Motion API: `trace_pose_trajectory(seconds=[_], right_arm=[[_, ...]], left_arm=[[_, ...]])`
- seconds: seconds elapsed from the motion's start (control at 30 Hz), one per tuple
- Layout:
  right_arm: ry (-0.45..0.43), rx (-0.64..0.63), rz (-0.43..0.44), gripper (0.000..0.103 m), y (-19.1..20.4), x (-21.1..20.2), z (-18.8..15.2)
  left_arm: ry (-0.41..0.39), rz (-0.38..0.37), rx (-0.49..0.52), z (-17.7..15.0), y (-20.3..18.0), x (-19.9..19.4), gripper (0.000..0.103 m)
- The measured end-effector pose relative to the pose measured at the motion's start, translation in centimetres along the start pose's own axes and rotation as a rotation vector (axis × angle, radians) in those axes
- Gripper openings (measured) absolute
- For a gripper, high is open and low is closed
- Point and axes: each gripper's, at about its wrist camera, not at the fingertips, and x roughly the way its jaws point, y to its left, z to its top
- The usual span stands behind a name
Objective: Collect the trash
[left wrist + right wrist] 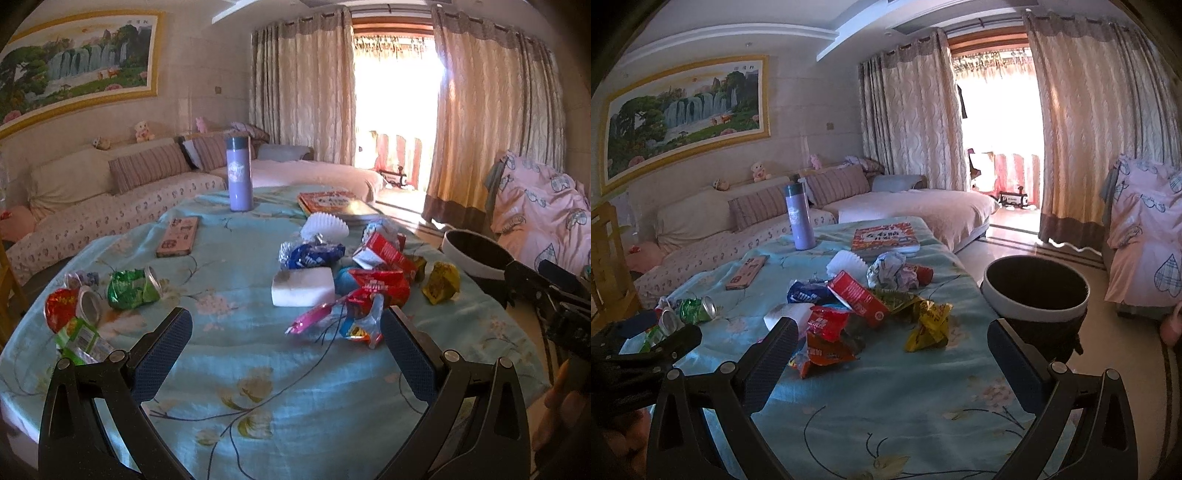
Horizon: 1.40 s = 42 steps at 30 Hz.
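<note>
Pale blue floral cloth covers the worktop (258,369). At its centre lies a trash heap (354,280): red, blue and yellow snack wrappers, a red carton (858,299), crumpled paper (892,271) and a white block (303,286). Their printing is too blurred to read. At nine o'clock lie crushed cans, one green (133,288), one red (61,308). At twelve o'clock stands a lilac flask (239,173), with an orange book (884,236) at one o'clock whose cover characters are illegible. A dark bin with a white rim (1034,295) sits off the worktop's edge at three o'clock. The left hand-held gripper (286,350) hovers with jaws wide apart, empty, just short of the heap. The right hand-held gripper (892,363) is likewise spread and empty.
</note>
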Motion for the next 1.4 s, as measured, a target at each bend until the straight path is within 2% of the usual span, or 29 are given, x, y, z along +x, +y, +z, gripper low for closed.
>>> trace_pose_trajectory(seconds=[0.17, 0.4, 0.7, 0.83, 1.07, 1.17, 1.23, 1.27, 1.3, 1.4], right_arm=[[0.027, 0.010, 0.032, 0.103, -0.1, 0.9, -0.3], [0.099, 0.026, 0.090, 0.101, 0.3, 3.0, -1.0], [0.246, 0.029, 0.195, 0.078, 2.5, 7.0, -2.3], [0.301, 0.014, 0.207, 0.070, 3.4, 8.8, -2.8], [0.374, 0.004, 0.223, 0.065, 4.0, 11.7, -3.5], [0.406, 0.010, 0.229, 0.057, 4.1, 12.8, -3.8], [0.417, 0.021, 0.236, 0.043, 3.9, 13.3, -3.9], [0.417, 0.023, 0.236, 0.039, 3.8, 13.4, -3.9], [0.420, 0.023, 0.233, 0.030, 3.7, 13.3, -4.0], [0.425, 0.029, 0.240, 0.020, 3.4, 13.2, -4.0]], left_arm=[[0.052, -0.012, 0.025, -0.3, -0.1, 1.8, 0.103], [0.132, -0.036, 0.059, -0.6, 0.4, 4.6, 0.091], [0.229, -0.119, 0.094, -0.4, 1.2, 8.6, 0.083], [0.252, -0.146, 0.132, -0.2, 1.0, 9.9, 0.080], [0.308, -0.194, 0.186, -0.4, -0.1, 12.4, 0.072], [0.335, -0.217, 0.198, -0.5, -0.6, 13.3, 0.059], [0.351, -0.234, 0.199, -0.7, -0.8, 13.8, 0.040], [0.364, -0.246, 0.197, -0.8, -0.9, 14.0, 0.034], [0.373, -0.253, 0.196, -0.9, -1.1, 14.2, 0.024], [0.377, -0.260, 0.200, -1.2, -1.3, 14.1, 0.019]])
